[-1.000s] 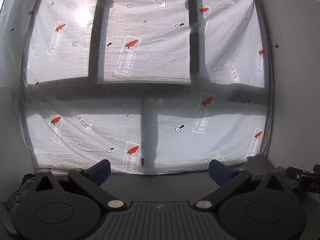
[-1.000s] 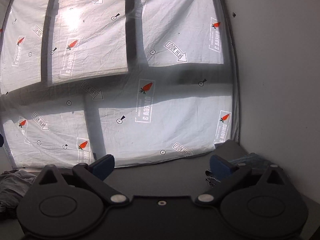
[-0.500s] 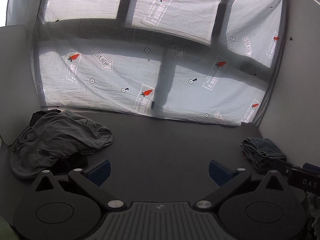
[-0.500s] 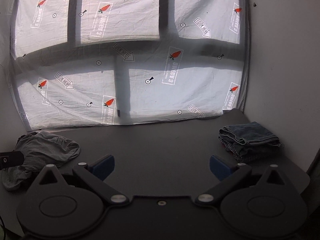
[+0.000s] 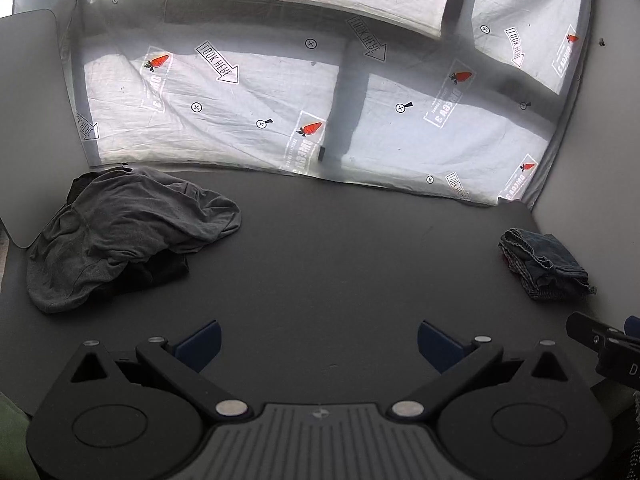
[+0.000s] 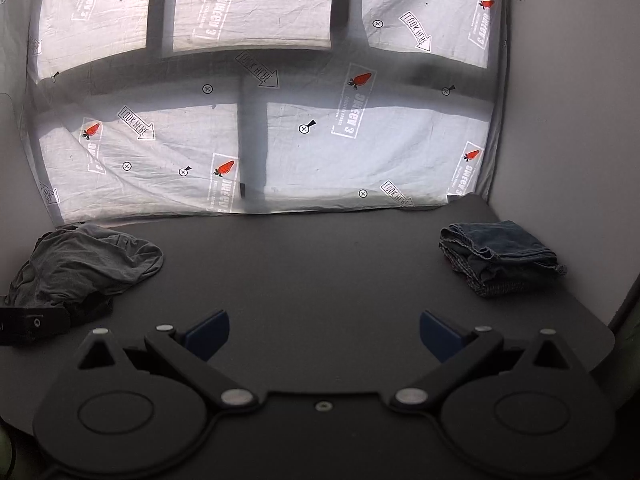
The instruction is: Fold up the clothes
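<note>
1. Behind your tabletop (image 5: 340, 248) hangs a white sheet (image 5: 248, 120) printed with red carrots, small crossed circles and arrows lettered "LOOK HERE" (image 5: 218, 63); beside the carrots runs boxed lettering that you see mirrored, ending in a "3".
2. The same sheet (image 6: 168, 152) fills the back of your right view, with "LOOK HERE" (image 6: 137, 124) arrows again legible.
3. Your left gripper (image 5: 318, 338) hangs over the near middle of the tabletop, its blue fingers (image 5: 200, 340) spread wide apart and holding nothing.
4. Your right gripper (image 6: 324, 330) sits likewise above the tabletop (image 6: 320, 272), its fingers (image 6: 208, 330) wide apart and empty.
5. The grey shirt (image 5: 120, 232) lies crumpled at the far left of the tabletop, over a darker garment (image 5: 160, 270) that shows at its near edge.
6. In your right view the shirt (image 6: 80, 264) lies at far left, well apart from your fingers.
7. The folded jeans (image 5: 546, 266) rest at the far right, near the wall; your right view shows them (image 6: 500, 256) there too.
8. A black part lettered "D" (image 5: 616, 354) pokes in at the right edge of your left view.
</note>
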Demonstrator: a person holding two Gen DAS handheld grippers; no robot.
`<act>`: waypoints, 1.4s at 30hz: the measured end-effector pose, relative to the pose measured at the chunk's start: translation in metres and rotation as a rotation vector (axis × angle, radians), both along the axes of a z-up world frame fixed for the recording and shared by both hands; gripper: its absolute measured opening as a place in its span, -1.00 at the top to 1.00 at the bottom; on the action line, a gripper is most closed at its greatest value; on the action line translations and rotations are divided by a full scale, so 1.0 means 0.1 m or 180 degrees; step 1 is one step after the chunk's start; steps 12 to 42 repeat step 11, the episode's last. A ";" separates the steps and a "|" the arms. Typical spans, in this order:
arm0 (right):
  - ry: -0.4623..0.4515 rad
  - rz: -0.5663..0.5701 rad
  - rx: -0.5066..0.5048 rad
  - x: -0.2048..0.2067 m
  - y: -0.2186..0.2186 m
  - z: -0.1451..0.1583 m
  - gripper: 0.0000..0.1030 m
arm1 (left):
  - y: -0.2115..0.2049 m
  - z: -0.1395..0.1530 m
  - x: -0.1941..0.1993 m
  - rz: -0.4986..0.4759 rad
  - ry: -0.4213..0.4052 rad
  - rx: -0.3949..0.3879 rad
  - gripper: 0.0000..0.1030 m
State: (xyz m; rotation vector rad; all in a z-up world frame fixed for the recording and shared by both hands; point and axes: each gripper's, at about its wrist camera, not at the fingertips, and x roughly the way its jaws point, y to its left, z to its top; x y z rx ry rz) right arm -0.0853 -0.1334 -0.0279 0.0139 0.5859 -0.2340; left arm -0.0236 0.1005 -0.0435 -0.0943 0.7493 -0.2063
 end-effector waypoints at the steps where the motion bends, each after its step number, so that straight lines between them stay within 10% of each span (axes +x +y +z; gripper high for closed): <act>1: 0.0014 0.0007 0.0026 0.00 0.01 -0.01 -0.99 | 0.02 0.00 0.00 -0.0006 0.0006 -0.0007 -1.00; 42: 0.0014 0.0129 0.0031 0.01 0.17 -0.06 -0.99 | 0.16 0.02 -0.03 0.0023 -0.0040 -0.0021 -1.00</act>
